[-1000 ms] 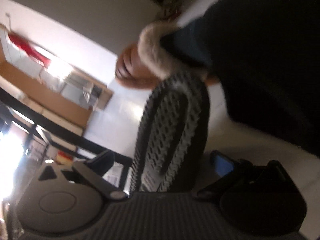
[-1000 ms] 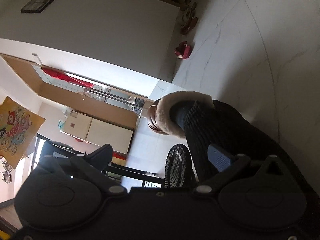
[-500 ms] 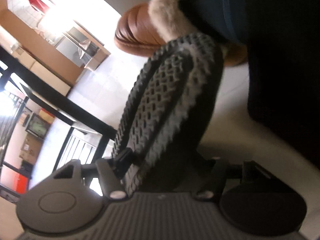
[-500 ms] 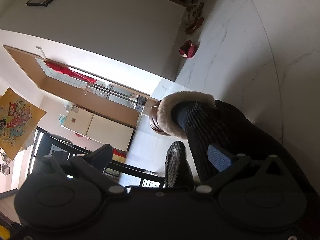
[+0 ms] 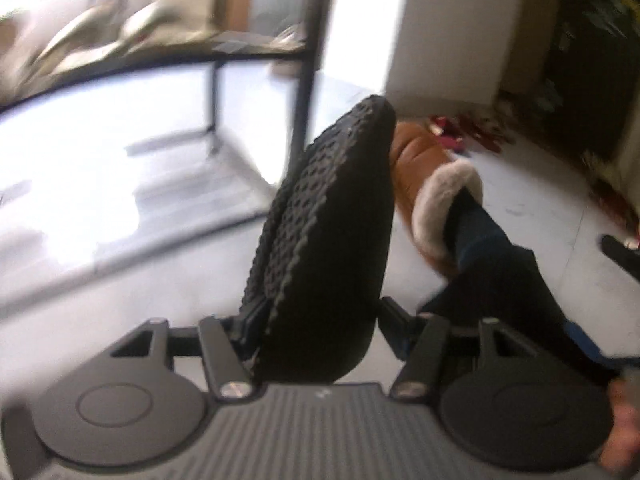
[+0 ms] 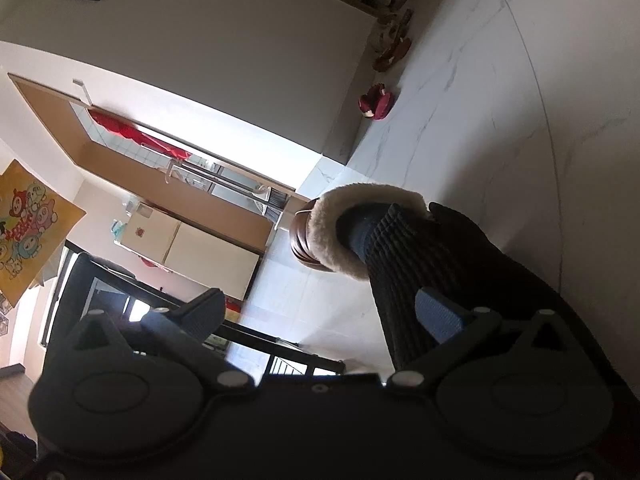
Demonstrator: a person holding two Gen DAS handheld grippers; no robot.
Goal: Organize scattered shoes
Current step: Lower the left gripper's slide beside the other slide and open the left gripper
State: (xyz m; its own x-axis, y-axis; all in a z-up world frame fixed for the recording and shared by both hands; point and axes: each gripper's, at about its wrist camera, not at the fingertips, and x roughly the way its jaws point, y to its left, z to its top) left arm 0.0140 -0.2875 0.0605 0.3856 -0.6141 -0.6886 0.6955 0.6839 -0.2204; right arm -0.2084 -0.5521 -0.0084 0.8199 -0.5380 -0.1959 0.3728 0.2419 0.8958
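So our left gripper [image 5: 316, 328] is clamped on a black shoe [image 5: 328, 240], tread facing us, lifted off the floor [image 5: 120, 280] — that one's mid-carry, not yet put down. Our right gripper [image 6: 320, 312] hangs open and empty. Further right a red slipper [image 6: 376, 102] and more shoes [image 6: 394, 46] lie by the wall, so we'd guess plenty's left.

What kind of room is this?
Probably a home, near a kitchen or entryway: a pale fridge stands past a doorway, a cartoon poster hangs on the wall, and a red slipper lies on the tiled floor.
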